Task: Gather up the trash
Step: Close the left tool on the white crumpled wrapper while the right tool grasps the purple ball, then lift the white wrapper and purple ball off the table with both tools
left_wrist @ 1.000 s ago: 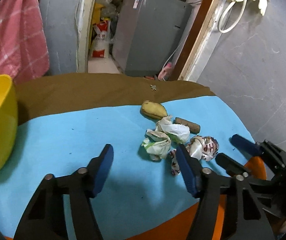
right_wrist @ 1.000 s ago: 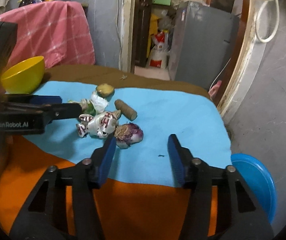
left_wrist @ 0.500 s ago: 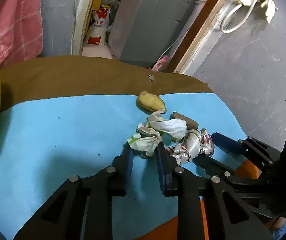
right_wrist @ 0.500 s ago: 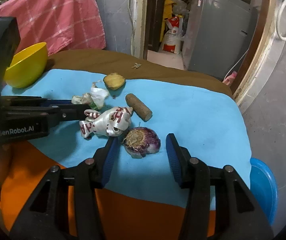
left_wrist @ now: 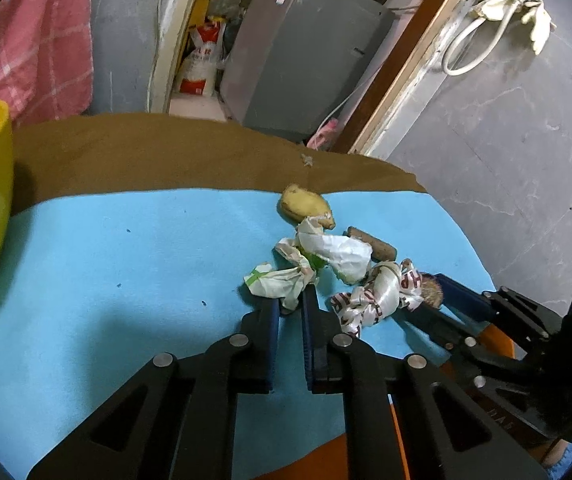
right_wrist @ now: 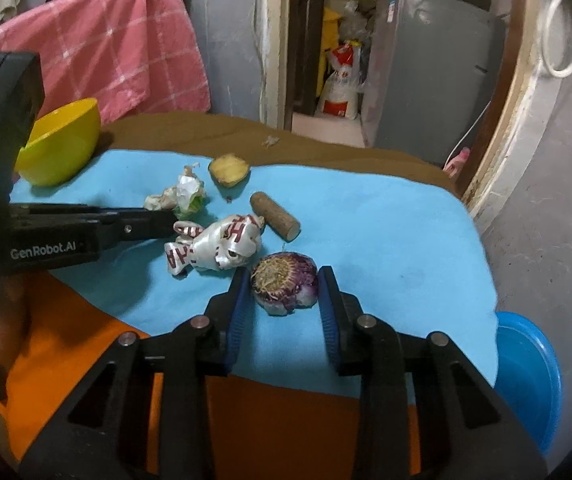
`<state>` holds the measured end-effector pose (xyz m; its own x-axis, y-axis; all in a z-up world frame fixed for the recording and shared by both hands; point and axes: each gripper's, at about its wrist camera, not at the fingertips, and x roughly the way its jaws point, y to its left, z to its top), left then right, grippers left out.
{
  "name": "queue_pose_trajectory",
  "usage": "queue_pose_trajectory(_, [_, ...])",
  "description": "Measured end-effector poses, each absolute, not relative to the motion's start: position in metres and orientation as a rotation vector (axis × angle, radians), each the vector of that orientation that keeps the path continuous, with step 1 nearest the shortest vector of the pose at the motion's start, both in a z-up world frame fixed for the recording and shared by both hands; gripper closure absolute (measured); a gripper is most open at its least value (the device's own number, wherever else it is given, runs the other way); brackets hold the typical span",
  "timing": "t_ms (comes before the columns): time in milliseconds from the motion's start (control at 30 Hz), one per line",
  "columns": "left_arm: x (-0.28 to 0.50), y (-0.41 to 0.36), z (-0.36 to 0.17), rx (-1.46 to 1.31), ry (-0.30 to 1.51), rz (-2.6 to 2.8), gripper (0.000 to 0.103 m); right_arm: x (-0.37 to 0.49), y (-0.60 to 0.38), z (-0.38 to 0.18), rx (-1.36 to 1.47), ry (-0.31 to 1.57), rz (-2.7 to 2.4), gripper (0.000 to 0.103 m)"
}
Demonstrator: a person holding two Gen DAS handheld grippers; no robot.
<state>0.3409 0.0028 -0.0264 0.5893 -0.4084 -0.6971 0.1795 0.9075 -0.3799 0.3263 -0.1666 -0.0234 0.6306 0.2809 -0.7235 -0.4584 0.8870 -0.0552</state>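
Blue cloth (right_wrist: 386,220) on our table holds every scrap uncollected. Our left gripper (left_wrist: 288,308) pinches the green-white wrapper (left_wrist: 281,280); our right gripper (right_wrist: 283,284) brackets the onion half (right_wrist: 286,288), contact unclear. Yellow bowl (right_wrist: 61,144) waits far left.

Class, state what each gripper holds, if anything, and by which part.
The left gripper pinches the green-and-white wrapper by its near twisted end. The right gripper brackets the onion half at its sides; whether the pads touch cannot be told.
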Motion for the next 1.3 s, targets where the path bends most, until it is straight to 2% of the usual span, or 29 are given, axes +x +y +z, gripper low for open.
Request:
queue_pose_trajectory(500, [0.270, -0.020, 0.018, -0.193, 0.558, -0.326, 0.095, 0.259, -0.199, 0.016, -0.167, 0.361, 0.362, 0.040])
queue_pose_trajectory(833, [0.234, -0.069, 0.060, -0.118, 0.346, -0.373, 0.095, 0.210, -0.236, 0.053, -0.112, 0.085, 0.242, 0.040])
queue_pose_trajectory(1067, [0.224, -0.109, 0.075, -0.076, 0.259, -0.447, 0.095, 0.188, -0.270, 0.066, -0.063, 0.005, 0.132, 0.040])
queue_pose_trajectory(1300, [0.226, -0.157, 0.078, -0.048, 0.264, -0.546, 0.095, 0.179, -0.303, 0.068, -0.044, 0.006, 0.008, 0.039])
